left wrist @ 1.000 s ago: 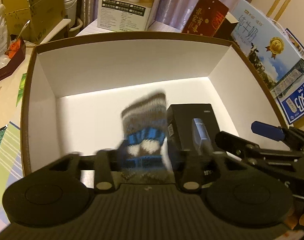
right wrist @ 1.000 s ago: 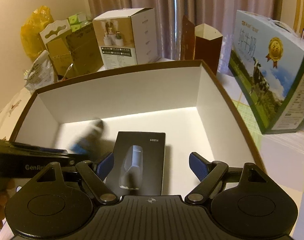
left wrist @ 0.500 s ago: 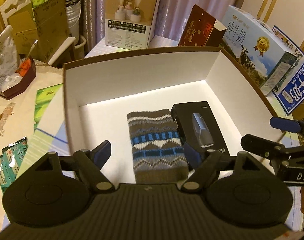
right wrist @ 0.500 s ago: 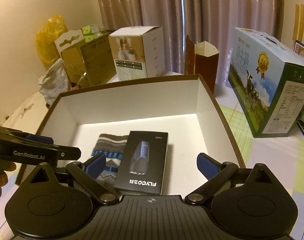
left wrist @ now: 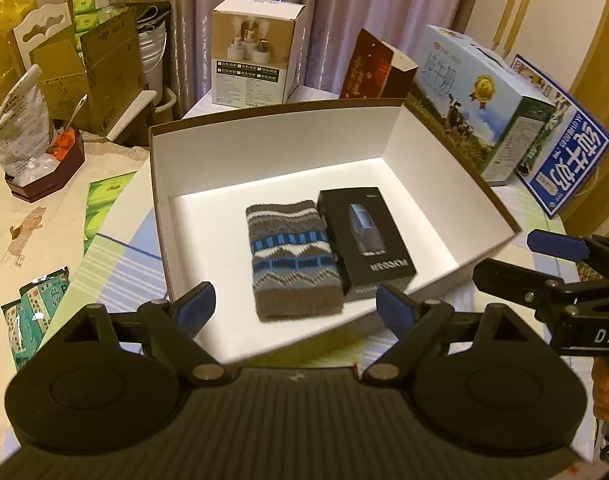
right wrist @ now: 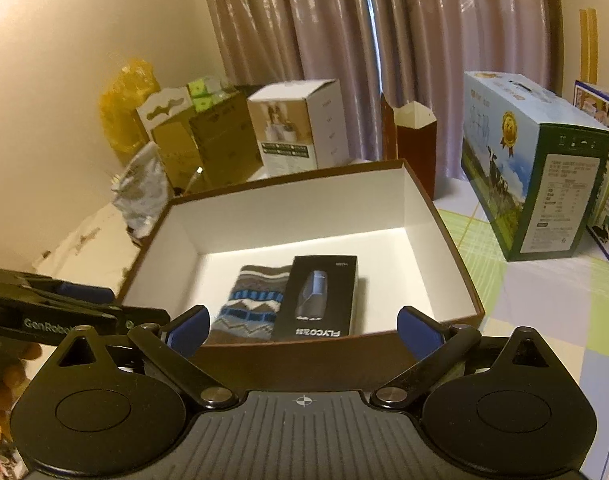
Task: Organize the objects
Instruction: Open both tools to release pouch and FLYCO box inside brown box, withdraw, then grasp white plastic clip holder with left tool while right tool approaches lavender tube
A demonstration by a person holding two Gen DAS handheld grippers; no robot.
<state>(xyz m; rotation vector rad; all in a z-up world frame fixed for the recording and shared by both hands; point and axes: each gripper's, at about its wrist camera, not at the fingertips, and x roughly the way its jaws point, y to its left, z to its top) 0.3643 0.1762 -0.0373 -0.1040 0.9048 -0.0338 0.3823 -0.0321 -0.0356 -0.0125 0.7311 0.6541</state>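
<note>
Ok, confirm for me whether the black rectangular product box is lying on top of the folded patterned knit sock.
No: the black rectangular product box lies flat on the white storage box floor beside the folded patterned knit sock, not on it.

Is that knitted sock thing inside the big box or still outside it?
Inside. The knitted sock lies flat on the white floor of the open box, right beside the black carton.
</note>
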